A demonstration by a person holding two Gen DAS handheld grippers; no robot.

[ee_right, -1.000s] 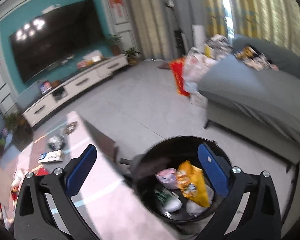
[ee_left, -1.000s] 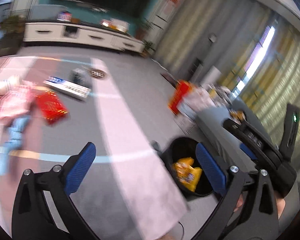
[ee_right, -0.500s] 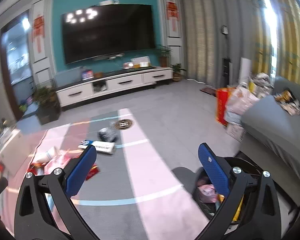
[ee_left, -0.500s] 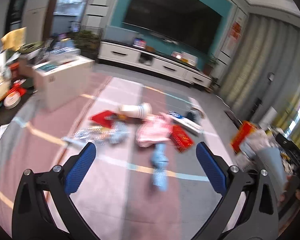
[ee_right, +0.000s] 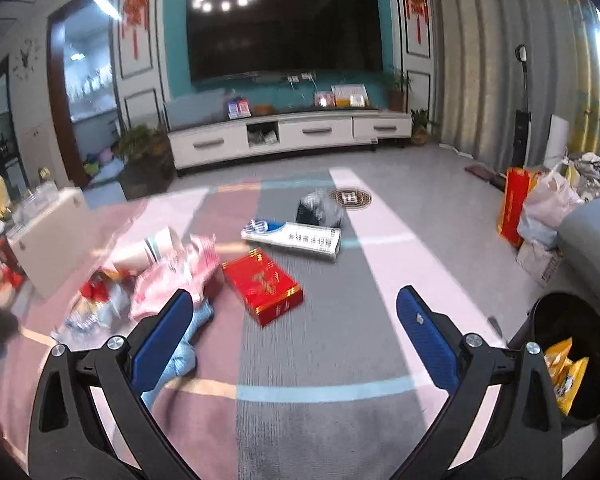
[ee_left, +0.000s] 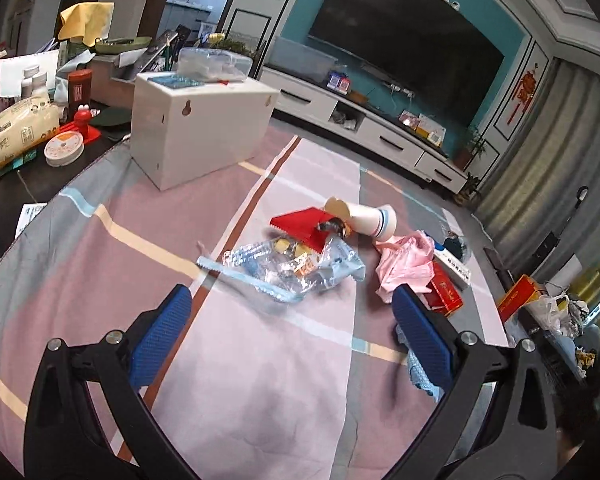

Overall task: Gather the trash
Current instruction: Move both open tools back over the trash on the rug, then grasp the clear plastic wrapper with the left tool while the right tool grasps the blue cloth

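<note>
Over patterned cloth [ee_left: 100,248], left gripper [ee_left: 292,336] and right gripper [ee_right: 294,334] held with fingers wide apart, nothing gripped. View swung from bin [ee_right: 580,320] (now at cloth's right edge) to litter: clear wrapper [ee_left: 292,264], red box [ee_right: 262,282] mid-cloth. Next pickup judged imminent.

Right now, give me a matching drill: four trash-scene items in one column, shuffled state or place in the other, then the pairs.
Items:
1. paper cup
2. bin
3. red box
4. pink bag

States:
A. flat on the grey stripe of the cloth
B. on its side
C. crumpled, by the cup
D. holds yellow snack packs

Pairs: 1-B, 2-D, 3-A, 4-C
</note>
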